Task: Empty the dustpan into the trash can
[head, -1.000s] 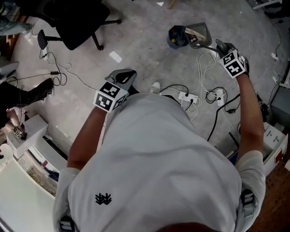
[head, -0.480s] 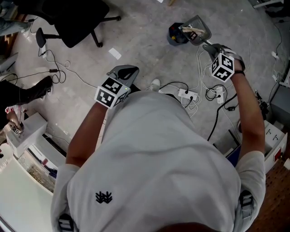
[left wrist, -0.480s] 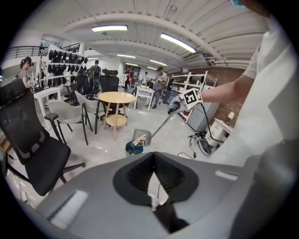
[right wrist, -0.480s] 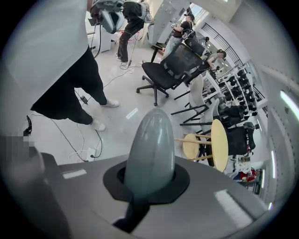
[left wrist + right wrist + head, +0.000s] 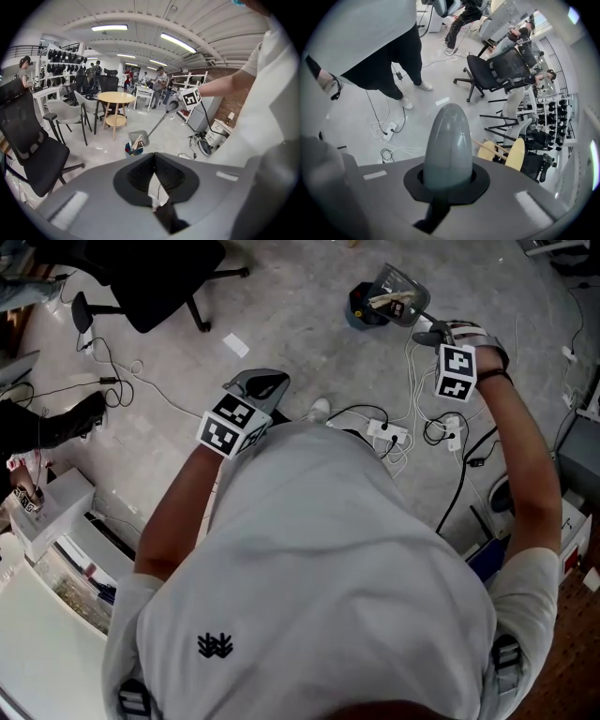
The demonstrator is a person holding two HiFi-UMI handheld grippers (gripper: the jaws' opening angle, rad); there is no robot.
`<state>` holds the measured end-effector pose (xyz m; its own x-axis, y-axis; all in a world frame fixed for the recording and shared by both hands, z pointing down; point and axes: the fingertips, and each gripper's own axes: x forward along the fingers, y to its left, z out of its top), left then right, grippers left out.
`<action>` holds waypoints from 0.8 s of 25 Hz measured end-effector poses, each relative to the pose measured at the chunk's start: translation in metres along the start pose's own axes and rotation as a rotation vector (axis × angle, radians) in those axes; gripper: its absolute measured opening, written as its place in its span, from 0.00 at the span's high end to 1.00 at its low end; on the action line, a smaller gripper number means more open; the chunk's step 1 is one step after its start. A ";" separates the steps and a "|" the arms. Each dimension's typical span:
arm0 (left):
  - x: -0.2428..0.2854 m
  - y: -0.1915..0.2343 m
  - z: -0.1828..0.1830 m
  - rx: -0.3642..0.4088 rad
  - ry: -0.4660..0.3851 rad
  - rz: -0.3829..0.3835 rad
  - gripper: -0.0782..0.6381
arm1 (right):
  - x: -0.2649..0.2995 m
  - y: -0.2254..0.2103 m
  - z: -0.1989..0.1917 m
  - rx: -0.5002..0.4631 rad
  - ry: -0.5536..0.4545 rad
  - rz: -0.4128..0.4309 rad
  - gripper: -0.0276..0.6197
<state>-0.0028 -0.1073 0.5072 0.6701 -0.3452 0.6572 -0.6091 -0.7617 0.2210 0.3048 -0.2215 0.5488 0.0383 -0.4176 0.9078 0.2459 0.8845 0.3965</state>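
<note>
Dustpan (image 5: 401,294) at 1 o'clock, tipped over trash can (image 5: 361,310) so contents should slide in; my right claw (image 5: 433,334) clamped on its handle (image 5: 447,145). Left claw (image 5: 258,388) closed, empty, parked at 11 o'clock

**Pale tee, dark trousers, marker cubes**

The person wears a light grey short-sleeved T-shirt (image 5: 319,559) with a small dark emblem (image 5: 214,649) on its back, black trousers (image 5: 396,70) and white shoes (image 5: 424,86). The grey left gripper (image 5: 266,384) and right gripper (image 5: 428,333) each carry a black-and-white marker cube — a dark wristband (image 5: 495,379) sits just behind the right one.
</note>
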 end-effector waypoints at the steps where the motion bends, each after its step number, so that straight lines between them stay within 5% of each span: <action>1: -0.001 0.001 0.000 -0.002 -0.001 0.002 0.81 | 0.000 -0.001 0.000 -0.028 0.012 -0.002 0.96; 12: 0.000 0.004 -0.004 -0.015 0.006 0.004 0.81 | 0.011 0.047 0.034 -0.422 0.139 0.040 0.96; 20: 0.005 -0.001 -0.003 0.019 0.018 -0.009 0.81 | 0.018 0.044 0.036 -0.488 0.229 -0.012 0.96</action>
<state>0.0001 -0.1066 0.5128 0.6676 -0.3286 0.6681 -0.5949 -0.7750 0.2132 0.2813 -0.1829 0.5870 0.2294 -0.5099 0.8291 0.6673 0.7025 0.2473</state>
